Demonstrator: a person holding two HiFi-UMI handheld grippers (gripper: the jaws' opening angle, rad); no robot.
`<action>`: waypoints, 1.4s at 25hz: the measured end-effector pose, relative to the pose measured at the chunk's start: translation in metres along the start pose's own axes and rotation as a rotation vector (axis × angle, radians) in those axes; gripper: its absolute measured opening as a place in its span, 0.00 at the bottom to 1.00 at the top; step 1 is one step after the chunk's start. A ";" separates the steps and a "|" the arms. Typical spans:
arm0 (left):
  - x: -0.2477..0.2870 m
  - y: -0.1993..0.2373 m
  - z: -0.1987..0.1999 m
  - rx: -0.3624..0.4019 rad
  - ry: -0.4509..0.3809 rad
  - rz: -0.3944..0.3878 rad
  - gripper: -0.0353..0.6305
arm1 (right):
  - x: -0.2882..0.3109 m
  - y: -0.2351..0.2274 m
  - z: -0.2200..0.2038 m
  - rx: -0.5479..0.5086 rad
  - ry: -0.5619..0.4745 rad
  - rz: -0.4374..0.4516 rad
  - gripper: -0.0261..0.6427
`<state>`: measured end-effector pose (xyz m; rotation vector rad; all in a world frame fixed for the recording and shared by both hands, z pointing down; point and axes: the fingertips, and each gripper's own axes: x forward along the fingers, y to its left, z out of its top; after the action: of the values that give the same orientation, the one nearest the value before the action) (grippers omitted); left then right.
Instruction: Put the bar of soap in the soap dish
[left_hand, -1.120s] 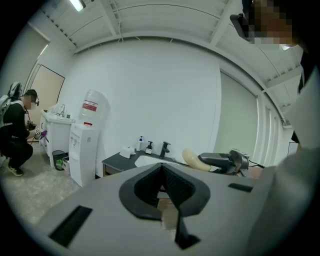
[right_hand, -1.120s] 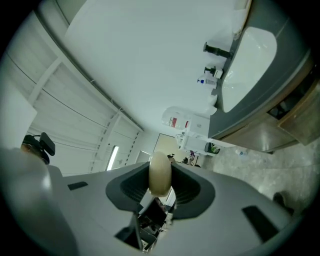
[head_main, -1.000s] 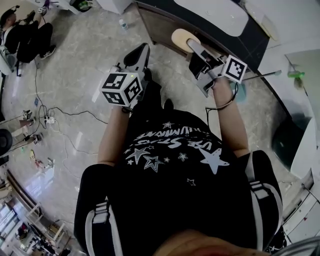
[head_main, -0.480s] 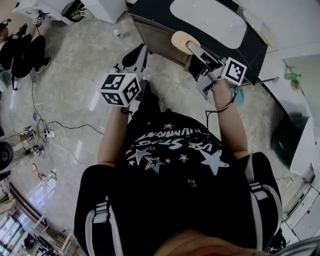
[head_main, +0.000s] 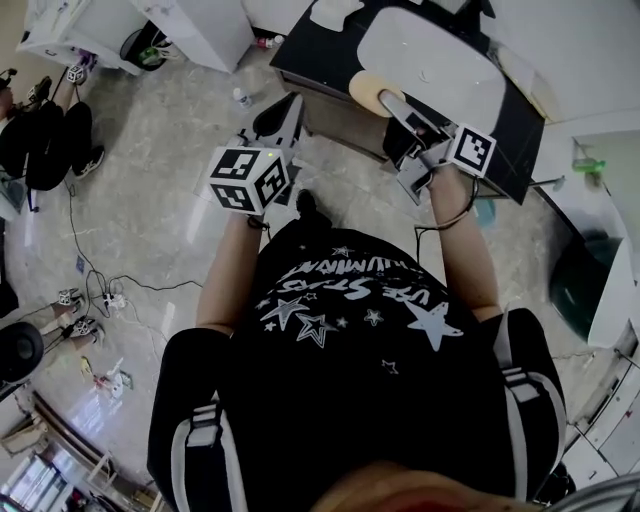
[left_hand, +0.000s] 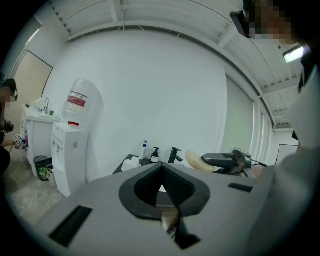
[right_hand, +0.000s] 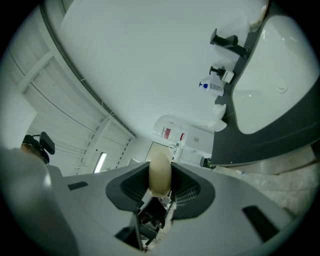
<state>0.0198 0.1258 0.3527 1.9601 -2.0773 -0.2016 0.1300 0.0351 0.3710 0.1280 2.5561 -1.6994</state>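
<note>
R gripper (right_hand: 161, 183) is clamped on the bar of soap (right_hand: 160, 169), a cream oval held on edge between the pads and sticking out past the tips. It is held in the air just short of the dark counter (head_main: 318, 58) and not yet over it. L gripper (left_hand: 161, 171) has its jaws pressed together w/ nothing in them, level beside the R one.

My read for this step:
- Keep the squeeze steady, since soap slips.
- Bring the bar over the counter.
- Find the soap dish first. None is clearly visible. A white item (head_main: 330, 12) at the counter's far corner may be it, can't tell.
- Lower the bar until it rests, then let go.

Counts:
- 2 grippers
- 1 soap bar
- 1 white basin (head_main: 430, 62)
- 1 black faucet (right_hand: 227, 41)
- 2 pump bottles (left_hand: 145, 150)
- 1 water dispenser (left_hand: 74, 145)
</note>
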 end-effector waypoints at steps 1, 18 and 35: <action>0.004 0.007 0.003 0.001 0.005 -0.009 0.07 | 0.008 -0.001 0.002 -0.001 -0.005 -0.004 0.23; 0.033 0.092 0.016 -0.036 0.058 -0.136 0.07 | 0.093 -0.027 0.008 0.019 -0.088 -0.091 0.23; 0.068 0.121 0.027 -0.055 0.065 -0.125 0.07 | 0.112 -0.052 0.060 0.014 -0.143 -0.127 0.23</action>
<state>-0.1069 0.0645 0.3689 2.0370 -1.8916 -0.2147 0.0139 -0.0373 0.3837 -0.1526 2.4964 -1.7010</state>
